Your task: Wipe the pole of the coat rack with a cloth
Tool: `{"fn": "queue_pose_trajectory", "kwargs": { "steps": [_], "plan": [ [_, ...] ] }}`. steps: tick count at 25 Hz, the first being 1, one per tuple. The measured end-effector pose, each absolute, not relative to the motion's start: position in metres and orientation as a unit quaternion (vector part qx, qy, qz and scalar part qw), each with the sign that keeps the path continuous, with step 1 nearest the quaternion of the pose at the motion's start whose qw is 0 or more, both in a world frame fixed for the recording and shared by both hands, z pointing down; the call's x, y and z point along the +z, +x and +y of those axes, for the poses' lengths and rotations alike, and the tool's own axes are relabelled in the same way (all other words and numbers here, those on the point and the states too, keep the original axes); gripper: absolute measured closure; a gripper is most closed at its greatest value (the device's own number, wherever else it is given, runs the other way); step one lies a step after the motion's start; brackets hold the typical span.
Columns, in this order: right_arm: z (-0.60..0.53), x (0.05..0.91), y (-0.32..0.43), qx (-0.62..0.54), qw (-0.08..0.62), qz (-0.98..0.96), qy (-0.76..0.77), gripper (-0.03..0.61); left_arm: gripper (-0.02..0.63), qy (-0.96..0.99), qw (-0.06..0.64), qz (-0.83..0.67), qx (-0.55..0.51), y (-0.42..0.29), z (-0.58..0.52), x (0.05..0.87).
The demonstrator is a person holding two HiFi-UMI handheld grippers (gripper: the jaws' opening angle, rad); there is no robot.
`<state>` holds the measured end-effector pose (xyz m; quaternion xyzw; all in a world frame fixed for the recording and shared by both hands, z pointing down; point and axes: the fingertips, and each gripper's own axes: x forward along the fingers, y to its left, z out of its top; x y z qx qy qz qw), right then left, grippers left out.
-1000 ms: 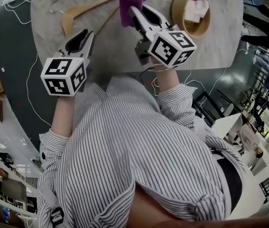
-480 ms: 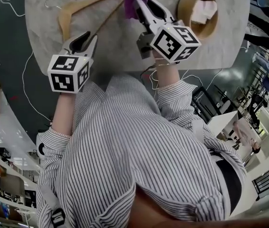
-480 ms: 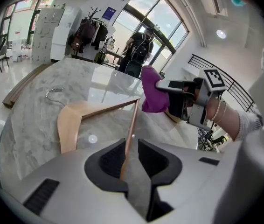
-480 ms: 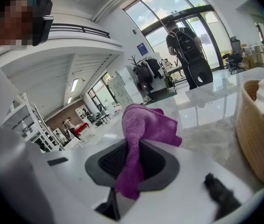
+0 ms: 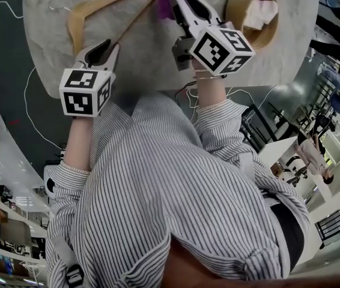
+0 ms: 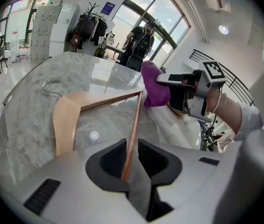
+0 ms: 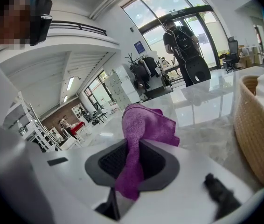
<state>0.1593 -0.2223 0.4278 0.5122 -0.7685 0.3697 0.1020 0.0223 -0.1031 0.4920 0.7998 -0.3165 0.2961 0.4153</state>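
The left tool [image 6: 131, 161] is closing on the near end of the thin pole [image 6: 135, 118] of the wooden hanger [image 6: 66, 125], which is lying on the marble tabletop [image 6: 24, 111]. The right tool [image 7: 132, 164] is pinching the purple cloth [image 7: 146, 122] shut near the pole's far end. Wiping seems about to begin: the next move calls for pressing the cloth onto the pole and sliding it along.

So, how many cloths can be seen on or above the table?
2. A purple cloth is clamped in the right gripper; a white one lies in the round basket on the table. Others may be hidden inside it.
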Motion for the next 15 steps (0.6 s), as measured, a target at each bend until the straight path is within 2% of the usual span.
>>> {"fn": "queue_pose_trajectory", "kwargs": {
  "steps": [15],
  "plan": [
    [-0.229, 0.441, 0.176, 0.338, 0.133, -0.751, 0.551, 0.505, 0.563, 0.796, 0.401, -0.326, 0.314, 0.020, -0.097, 0.502]
  ]
}}
